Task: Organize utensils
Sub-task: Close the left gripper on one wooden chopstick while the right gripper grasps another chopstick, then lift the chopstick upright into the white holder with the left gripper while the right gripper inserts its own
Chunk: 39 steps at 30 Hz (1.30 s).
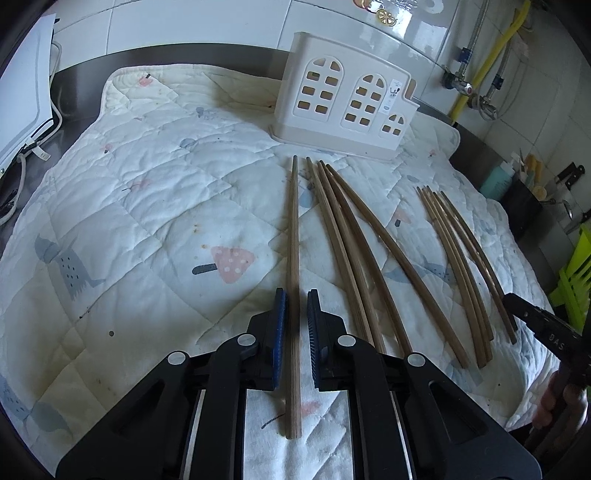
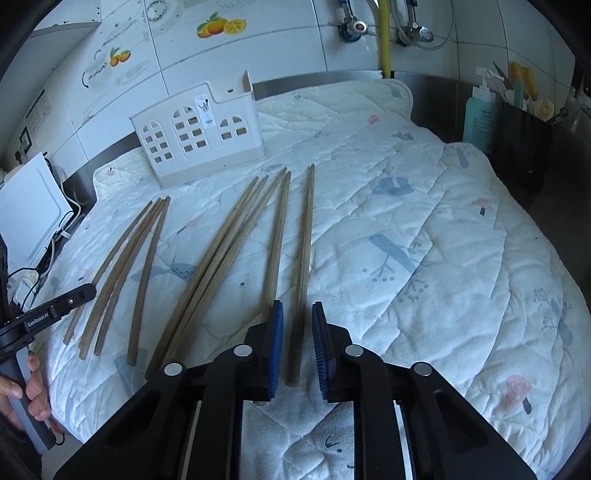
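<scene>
Several brown wooden chopsticks lie in loose groups on a white quilted mat (image 1: 155, 221). A white utensil holder (image 1: 343, 99) with window-shaped holes stands at the far edge; it also shows in the right wrist view (image 2: 199, 133). My left gripper (image 1: 296, 295) is open, its blue-padded jaws either side of a single chopstick (image 1: 293, 258) without touching it. My right gripper (image 2: 297, 308) is open, its jaws either side of the rightmost chopstick (image 2: 304, 258). Other chopstick groups lie at centre (image 2: 229, 251) and left (image 2: 125, 258).
The mat covers a dark steel counter (image 2: 554, 192) against a tiled wall. A dark container with tools (image 2: 521, 133) and a teal bottle (image 2: 478, 118) stand at right. A white appliance with cables (image 2: 26, 214) sits at left. Pipes with valves (image 2: 384, 33) run along the wall.
</scene>
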### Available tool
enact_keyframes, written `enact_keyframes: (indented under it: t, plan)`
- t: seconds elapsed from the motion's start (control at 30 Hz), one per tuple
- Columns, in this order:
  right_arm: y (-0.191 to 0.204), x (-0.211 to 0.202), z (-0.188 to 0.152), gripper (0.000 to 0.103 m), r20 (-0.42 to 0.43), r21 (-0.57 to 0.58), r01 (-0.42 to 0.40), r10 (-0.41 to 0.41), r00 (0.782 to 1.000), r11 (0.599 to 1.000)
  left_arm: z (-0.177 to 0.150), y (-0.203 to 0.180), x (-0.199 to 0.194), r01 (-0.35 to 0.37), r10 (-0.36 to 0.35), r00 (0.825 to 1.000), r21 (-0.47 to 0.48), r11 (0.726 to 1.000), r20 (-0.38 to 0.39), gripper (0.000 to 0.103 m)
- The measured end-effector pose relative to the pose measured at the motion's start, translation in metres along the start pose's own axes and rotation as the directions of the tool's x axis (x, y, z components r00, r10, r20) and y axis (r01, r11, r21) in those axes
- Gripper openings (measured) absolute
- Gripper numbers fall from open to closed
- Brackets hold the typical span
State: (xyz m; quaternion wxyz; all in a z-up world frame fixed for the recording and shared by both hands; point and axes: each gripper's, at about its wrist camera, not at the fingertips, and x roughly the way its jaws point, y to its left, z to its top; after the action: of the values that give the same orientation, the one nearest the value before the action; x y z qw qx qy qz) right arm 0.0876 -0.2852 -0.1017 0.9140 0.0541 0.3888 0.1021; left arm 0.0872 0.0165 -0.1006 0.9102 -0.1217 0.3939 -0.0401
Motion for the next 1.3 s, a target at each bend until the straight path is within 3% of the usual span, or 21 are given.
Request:
enact_keyframes:
  t: [0.33,0.37,0.67,1.0,1.3]
  plan:
    - [0.003,0.000,-0.003,0.007,0.025,-0.034,0.046,-0.045,0.999,0.998,0.001,-0.003,0.002,-0.012,0.012,1.000,0.013,1.000,-0.003,0.010]
    - [0.003,-0.003,-0.002,0.007,0.032,-0.036,0.050,-0.049,0.998,0.998,0.002,-0.002,0.002,-0.016,0.016,1.000,0.012,1.000,-0.003,0.006]
    - [0.007,-0.047,0.016,0.007,0.137,-0.093,0.057,-0.044,0.990,0.994,0.011,0.000,-0.019,-0.011,0.010,0.999,0.029,1.000,0.052,0.005]
    - [0.016,-0.087,0.076,0.007,0.229,-0.219,0.045,0.007,0.973,0.975,0.042,-0.004,-0.050,0.003,-0.015,0.990,0.084,0.996,0.141,0.005]
    - [0.031,-0.114,0.159,0.006,0.257,-0.308,-0.034,0.118,0.959,0.951,0.074,-0.011,-0.062,0.010,-0.032,0.986,0.134,0.991,0.165,0.005]
